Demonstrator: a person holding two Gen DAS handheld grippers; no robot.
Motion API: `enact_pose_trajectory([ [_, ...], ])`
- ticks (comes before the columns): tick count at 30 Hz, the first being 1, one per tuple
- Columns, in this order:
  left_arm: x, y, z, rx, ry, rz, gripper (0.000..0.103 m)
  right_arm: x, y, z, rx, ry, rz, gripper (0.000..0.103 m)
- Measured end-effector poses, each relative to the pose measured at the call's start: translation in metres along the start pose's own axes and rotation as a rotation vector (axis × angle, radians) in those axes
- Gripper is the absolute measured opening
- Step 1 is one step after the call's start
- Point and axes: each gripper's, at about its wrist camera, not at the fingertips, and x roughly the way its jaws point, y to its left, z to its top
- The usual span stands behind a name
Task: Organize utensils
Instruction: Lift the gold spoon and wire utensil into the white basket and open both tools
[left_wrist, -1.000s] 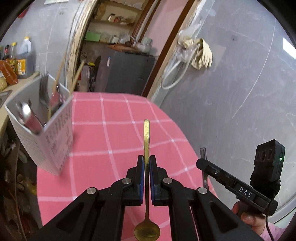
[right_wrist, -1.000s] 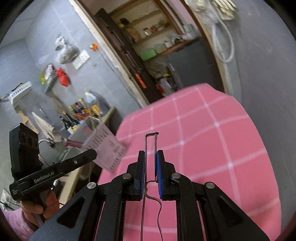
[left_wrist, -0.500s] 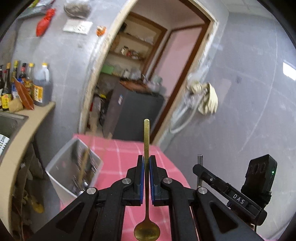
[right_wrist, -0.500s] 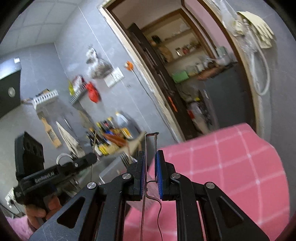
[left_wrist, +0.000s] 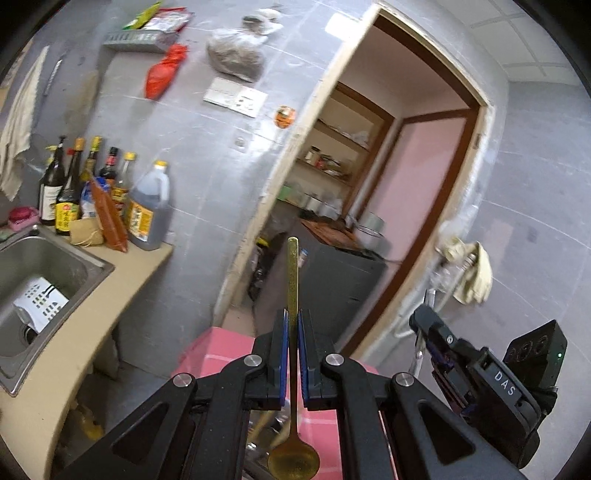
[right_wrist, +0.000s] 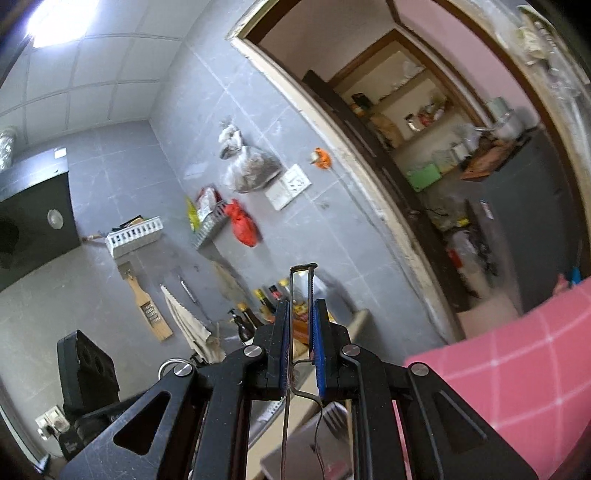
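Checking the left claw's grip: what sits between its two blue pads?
In the left wrist view, the slim handle of the gold metal spoon stands between the left claw's pads, bowl toward the camera; nothing else.

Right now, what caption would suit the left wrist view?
Left claw gripping a gold spoon, handle pointing up, beside a kitchen sink.

Sauce bottles (left_wrist: 92, 192) stand beside a steel sink (left_wrist: 44, 266); a red bag (left_wrist: 164, 72) hangs above.
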Motion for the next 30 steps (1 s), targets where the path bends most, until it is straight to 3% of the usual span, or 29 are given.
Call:
enact_pose_trajectory([
  [8,0.018,0.020,-0.020,-0.026,-0.028,0.030,0.005,0.052,-0.011,-0.020,-0.092,0.018,0.060,0.011],
  [15,0.027,0.025,-0.036,-0.008,-0.056,0.058,0.005,0.071,-0.021,-0.048,-0.123,0.049,0.108,0.011],
  [30,0.033,0.027,-0.055,0.032,-0.007,0.080,0.006,0.060,-0.032,-0.066,-0.162,0.098,0.075,0.012],
])
